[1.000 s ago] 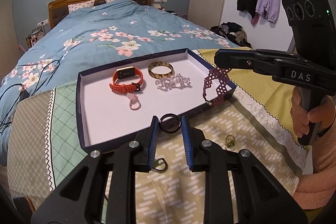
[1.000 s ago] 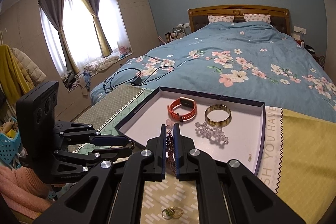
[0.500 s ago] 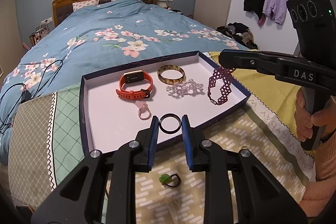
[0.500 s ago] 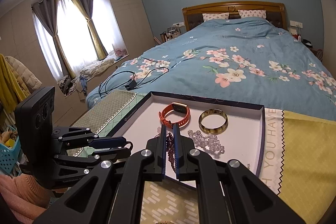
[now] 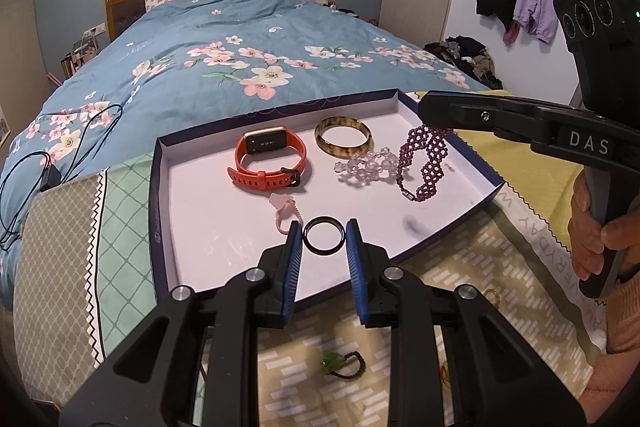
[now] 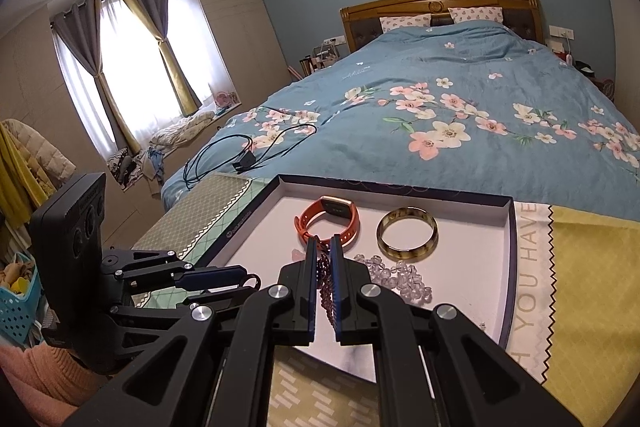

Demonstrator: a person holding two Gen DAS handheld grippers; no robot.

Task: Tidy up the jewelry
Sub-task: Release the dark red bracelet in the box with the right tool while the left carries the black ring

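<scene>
Since a second ago both my grippers have travelled from the near rim to over the tray (image 5: 160, 195): the black ring (image 5: 323, 235) now hangs above its white floor rather than the rim, and the purple beaded bracelet (image 5: 424, 163) has come in from the right-hand rim to dangle over the floor at the right.

My left gripper (image 5: 323, 247) is clenched on the black ring, its blue pads (image 5: 294, 259) pressing either side of the hoop, which stands upright between the tips. From the ring, a small pink ring (image 5: 285, 207) lies on the tray floor at about 10 o'clock, close by. Farther off at 11 o'clock sits the orange smartwatch (image 5: 268, 163), and at 12 to 1 o'clock the amber bangle (image 5: 343, 137). The clear crystal bracelet (image 5: 366, 165) lies just in front of the bangle, touching the purple beads at its right end.

My right gripper (image 6: 322, 259) is nearly fully closed on the top of the purple beaded bracelet, the strand running down between the narrow jaws; whether its lower end touches the floor I cannot tell.

Outside the tray, on the patterned cloth (image 5: 312, 371) below my left fingers at 6 o'clock, lies a green-stone ring (image 5: 340, 363). The hand (image 5: 600, 239) holding the right gripper shows at 3 o'clock
</scene>
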